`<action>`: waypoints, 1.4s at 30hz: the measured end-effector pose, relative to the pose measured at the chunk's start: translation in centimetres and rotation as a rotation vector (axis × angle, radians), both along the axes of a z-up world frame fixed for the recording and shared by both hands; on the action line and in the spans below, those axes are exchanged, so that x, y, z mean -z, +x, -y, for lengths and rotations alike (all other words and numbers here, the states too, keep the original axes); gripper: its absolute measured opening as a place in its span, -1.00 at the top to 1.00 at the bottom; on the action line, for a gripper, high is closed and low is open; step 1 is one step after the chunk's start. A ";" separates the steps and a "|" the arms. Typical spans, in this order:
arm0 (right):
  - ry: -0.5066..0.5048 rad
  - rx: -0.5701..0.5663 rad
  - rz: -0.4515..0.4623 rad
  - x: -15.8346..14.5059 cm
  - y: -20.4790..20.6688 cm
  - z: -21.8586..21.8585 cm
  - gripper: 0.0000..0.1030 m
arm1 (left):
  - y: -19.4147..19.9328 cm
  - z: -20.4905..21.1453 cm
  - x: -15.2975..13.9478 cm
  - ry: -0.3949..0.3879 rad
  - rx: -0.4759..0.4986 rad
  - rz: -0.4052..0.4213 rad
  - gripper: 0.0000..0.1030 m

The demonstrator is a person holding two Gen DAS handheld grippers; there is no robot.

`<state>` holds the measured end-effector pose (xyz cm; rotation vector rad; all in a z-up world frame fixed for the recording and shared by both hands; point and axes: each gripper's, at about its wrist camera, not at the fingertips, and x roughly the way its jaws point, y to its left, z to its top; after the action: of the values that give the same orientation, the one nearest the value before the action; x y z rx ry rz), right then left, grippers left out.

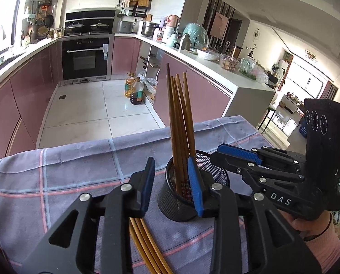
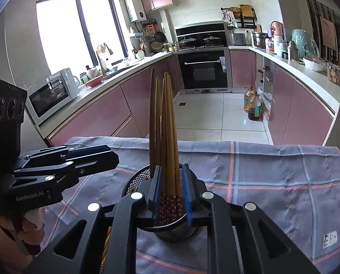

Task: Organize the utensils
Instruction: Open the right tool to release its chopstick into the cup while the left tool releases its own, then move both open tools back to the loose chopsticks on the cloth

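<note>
A black mesh cup (image 1: 176,205) (image 2: 133,182) stands on a purple checked cloth (image 1: 55,182) (image 2: 272,194). Several brown chopsticks (image 1: 179,114) (image 2: 167,125) stand upright in it, patterned ends down. My right gripper (image 2: 172,182) (image 1: 215,153) hovers at the cup's rim, jaws slightly apart; the chopsticks rise between the blue pads, with a sliver of space on the right. My left gripper (image 1: 171,185) (image 2: 115,159) is open just left of the cup, its right finger (image 1: 195,187) in front of the cup wall, nothing gripped. More loose chopsticks (image 1: 144,246) (image 2: 107,244) lie on the cloth under it.
The cloth-covered table ends at its far edge (image 1: 124,139), with tiled kitchen floor beyond. Two oil bottles (image 1: 133,89) stand on the floor by pink cabinets. A hand in a pink sleeve (image 1: 318,239) holds the right gripper.
</note>
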<state>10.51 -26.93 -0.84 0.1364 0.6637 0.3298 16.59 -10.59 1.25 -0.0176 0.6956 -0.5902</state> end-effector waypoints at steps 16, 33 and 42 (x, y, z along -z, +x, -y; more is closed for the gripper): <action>0.048 -0.166 0.003 2.2 -7.2 -4.1 0.28 | -6.7 -6.3 4.2 0.094 -0.119 0.039 -0.22; 0.009 -0.145 -0.162 8.4 -7.0 -6.7 0.27 | -7.3 -6.6 11.7 0.186 -0.106 -0.155 -0.21; 0.005 -0.131 -0.171 8.9 -7.2 -6.9 0.23 | -6.6 -5.3 12.1 0.224 -0.109 -0.162 -0.21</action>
<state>3.35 -20.02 -9.78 0.1273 0.8432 0.4487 10.01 -5.24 -10.83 0.1056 0.9100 -0.4061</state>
